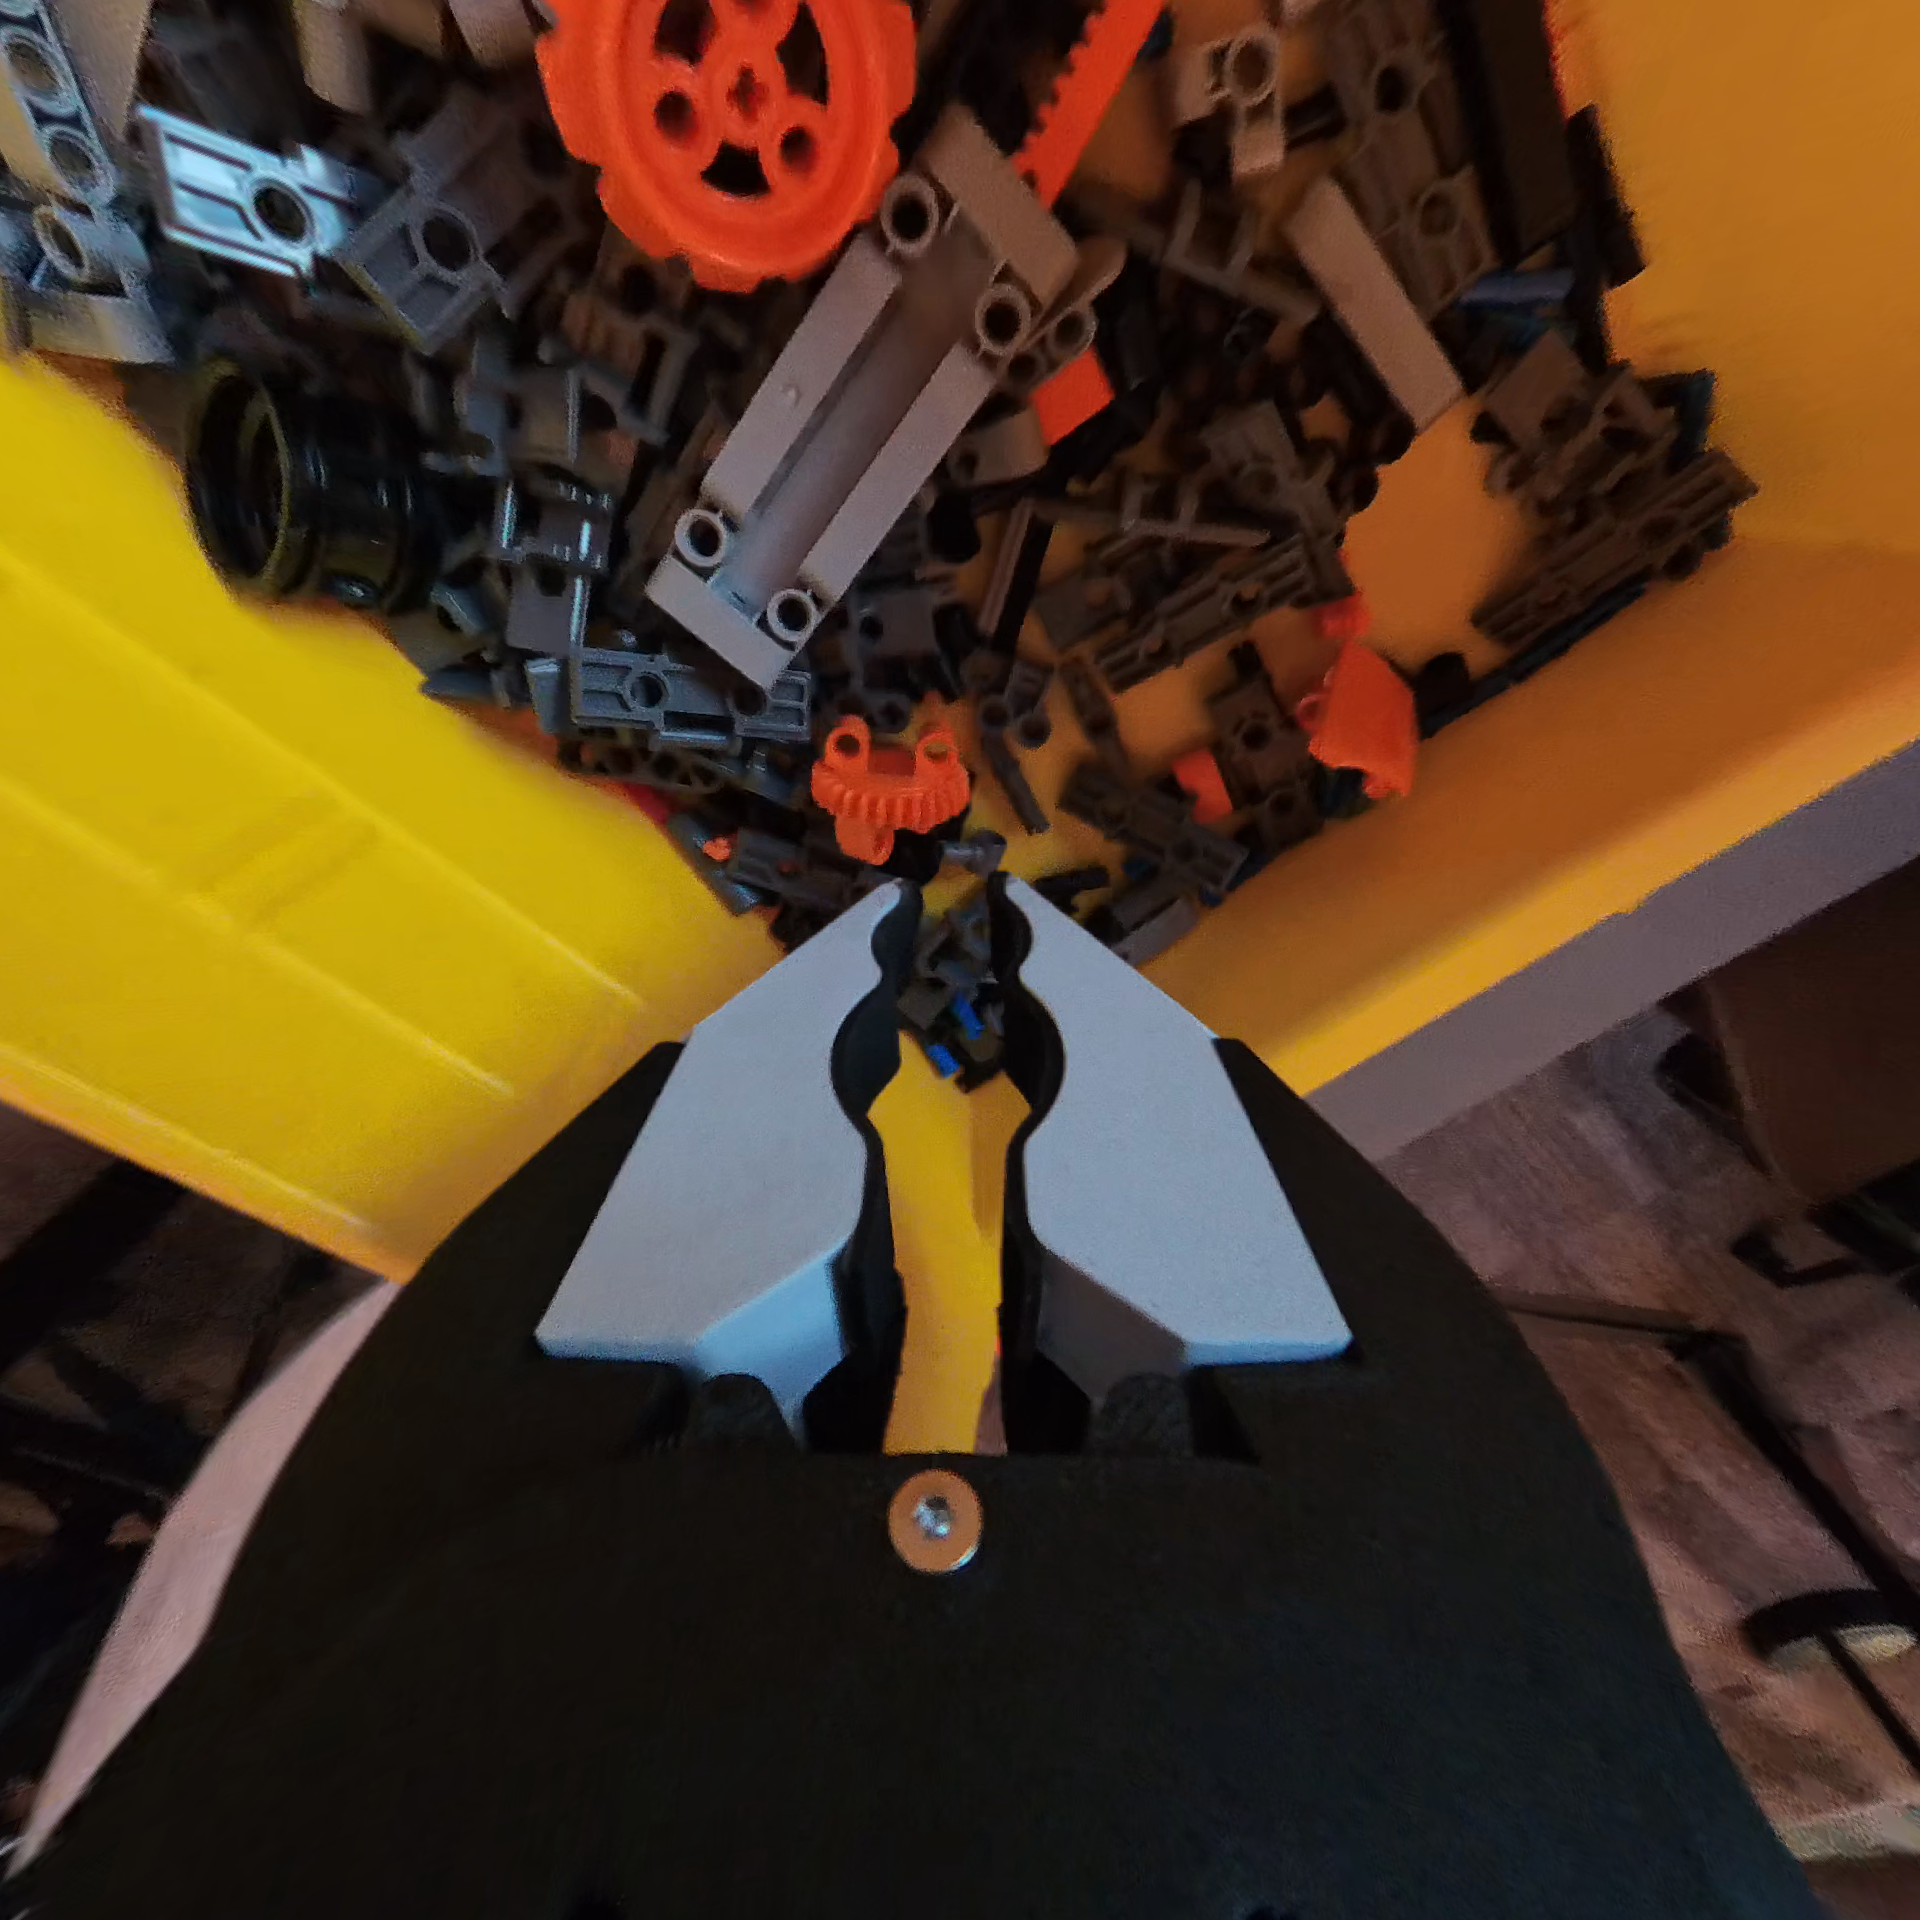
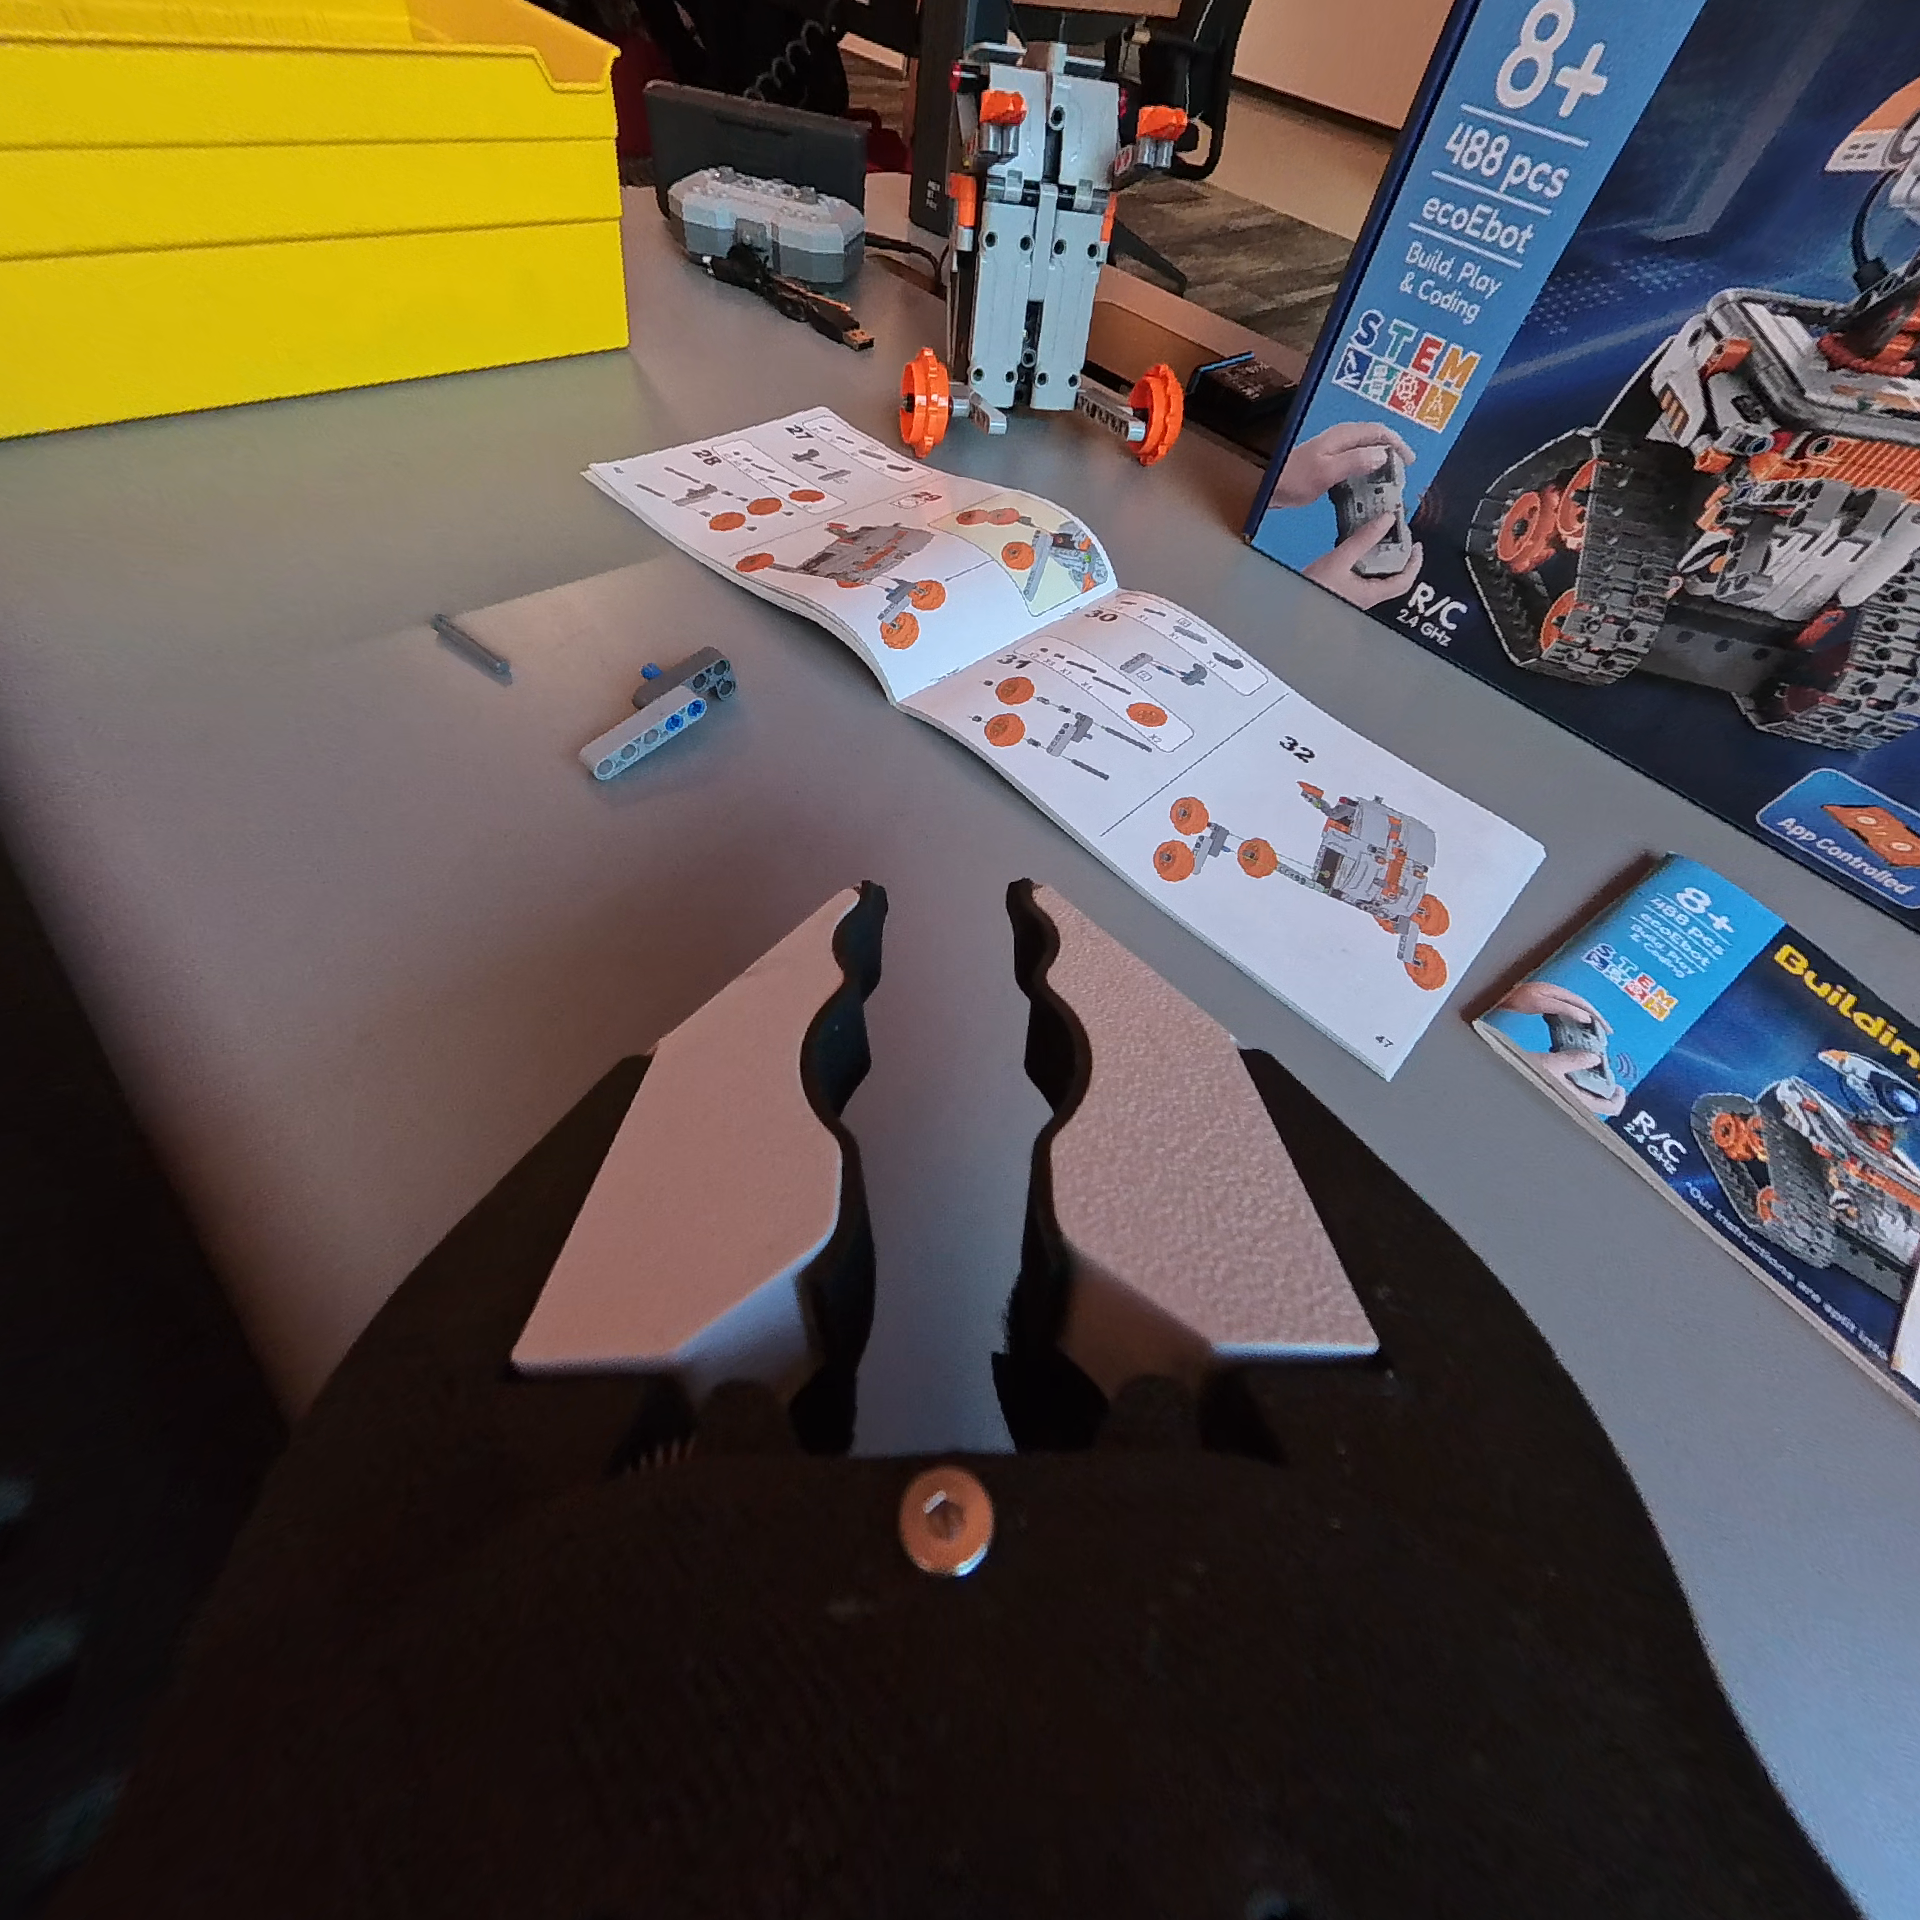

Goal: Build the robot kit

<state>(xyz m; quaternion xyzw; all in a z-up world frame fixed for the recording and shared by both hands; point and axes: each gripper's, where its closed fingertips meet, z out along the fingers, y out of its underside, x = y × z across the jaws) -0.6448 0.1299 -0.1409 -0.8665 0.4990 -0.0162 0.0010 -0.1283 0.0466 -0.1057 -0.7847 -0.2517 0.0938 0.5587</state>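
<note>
Left gripper (image 1: 948, 883), jaws slightly parted, noses among light, stiff plastic pieces (image 1: 1039, 468); orange gear (image 1: 888, 784) at eleven o'clock. Right gripper (image 2: 945, 888) hangs open-jawed over the counter (image 2: 312, 623).

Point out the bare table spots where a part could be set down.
Free: the grey table between the yellow bin, the small grey beam assembly and the right gripper. Crowded: around the open instruction booklet, closed manual and box.
</note>
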